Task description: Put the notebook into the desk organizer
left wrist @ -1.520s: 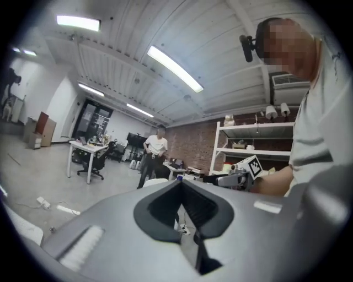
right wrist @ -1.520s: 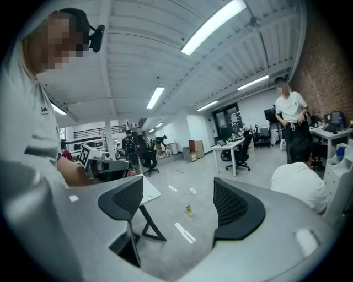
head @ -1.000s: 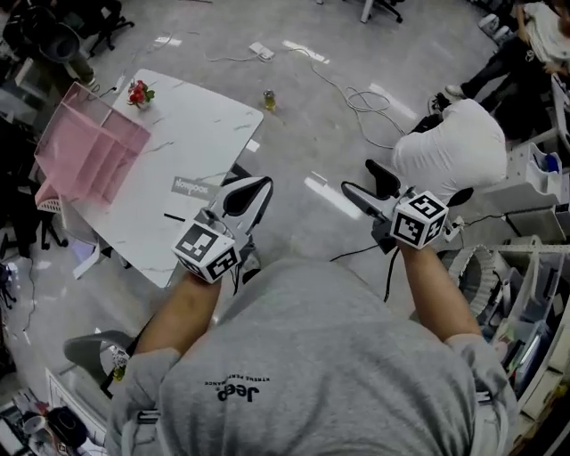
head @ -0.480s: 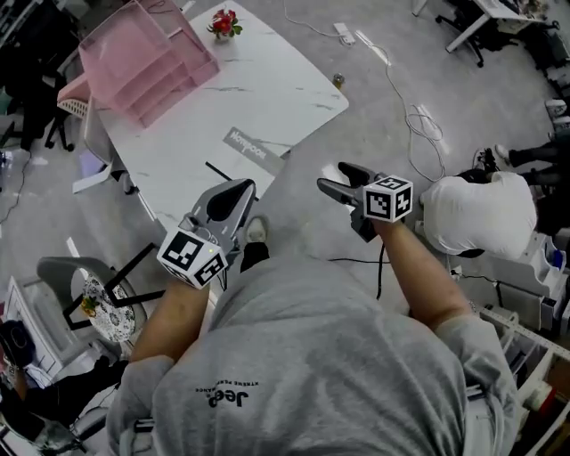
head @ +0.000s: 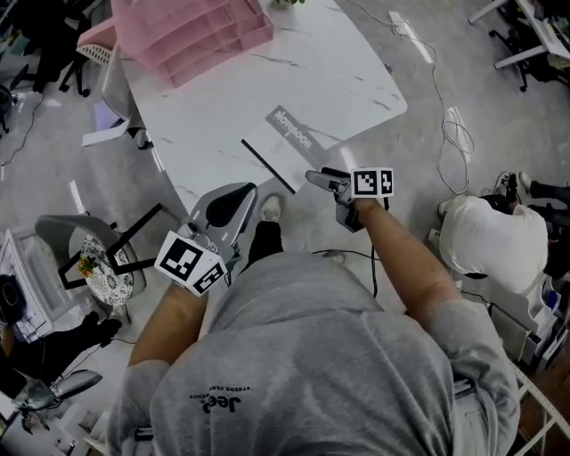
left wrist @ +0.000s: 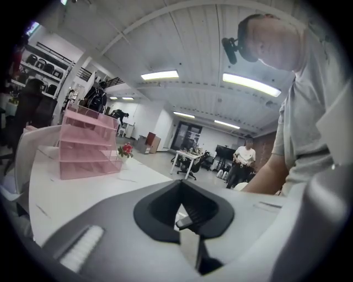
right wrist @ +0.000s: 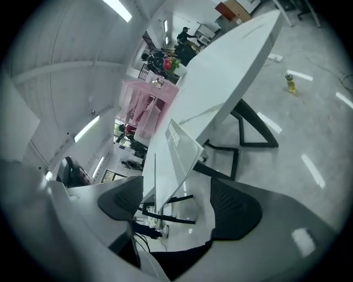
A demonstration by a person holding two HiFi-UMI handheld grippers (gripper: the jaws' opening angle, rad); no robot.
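The grey notebook (head: 289,142) lies flat near the front edge of the white marble table (head: 214,107). The pink desk organizer (head: 191,31) stands at the table's far left. My right gripper (head: 322,178) is open, just off the table's edge and close to the notebook's near corner. Seen from the right gripper view, the notebook (right wrist: 179,146) and the organizer (right wrist: 146,107) lie beyond the open gripper (right wrist: 182,206). My left gripper (head: 227,207) hovers at the front edge, shut on nothing. The left gripper view shows the organizer (left wrist: 88,146) across the table from the gripper (left wrist: 181,212).
A small vase of red flowers (left wrist: 127,150) stands beside the organizer. A chair (head: 98,267) sits left of the table. A person in white (head: 494,245) crouches at right. Cables and a power strip (head: 405,25) lie on the floor, a bottle (right wrist: 290,82) too.
Both grippers have come up to the table's front edge; the table, notebook and organizer now sit much closer in the head view. The right gripper has reached the notebook's corner.
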